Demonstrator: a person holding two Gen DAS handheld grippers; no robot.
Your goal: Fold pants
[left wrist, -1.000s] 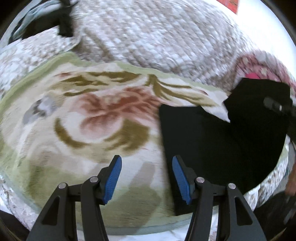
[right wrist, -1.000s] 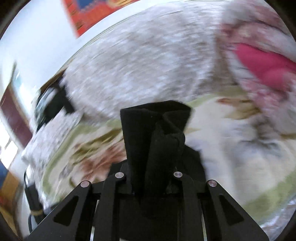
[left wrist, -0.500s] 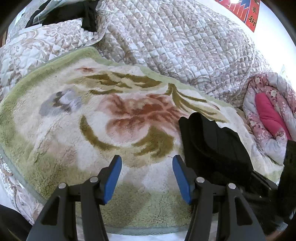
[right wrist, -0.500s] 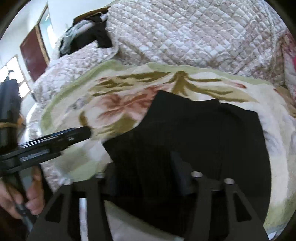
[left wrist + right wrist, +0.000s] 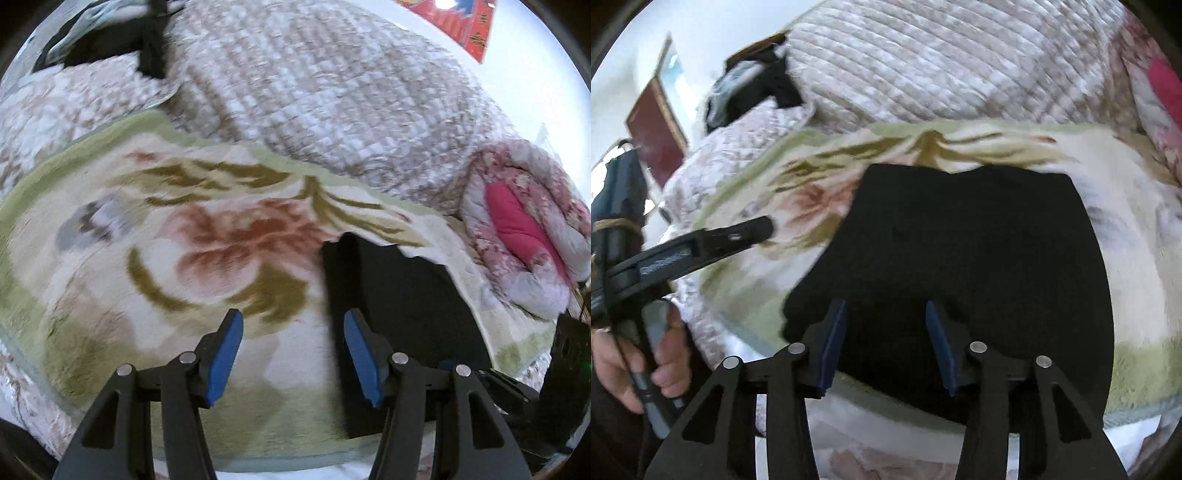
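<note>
We see the black pants (image 5: pixel 975 258) lying folded, seemingly done, on the floral blanket (image 5: pixel 147 258); our left tool (image 5: pixel 293 354) gapes wide beside them, right tool (image 5: pixel 886 343) closing emptily above them.

We see the blanket (image 5: pixel 155 229) smeared by blur, its flower pattern soft. The pants (image 5: pixel 960 251) run under the right gripper's arms, their near edge hidden. A hand (image 5: pixel 624 365) is cut off at the frame's edge.

Black pants (image 5: pixel 979 243); cream floral blanket (image 5: pixel 184 258), green border; beige quilt (image 5: pixel 314 85); blue tool pads (image 5: pixel 223 354).
</note>
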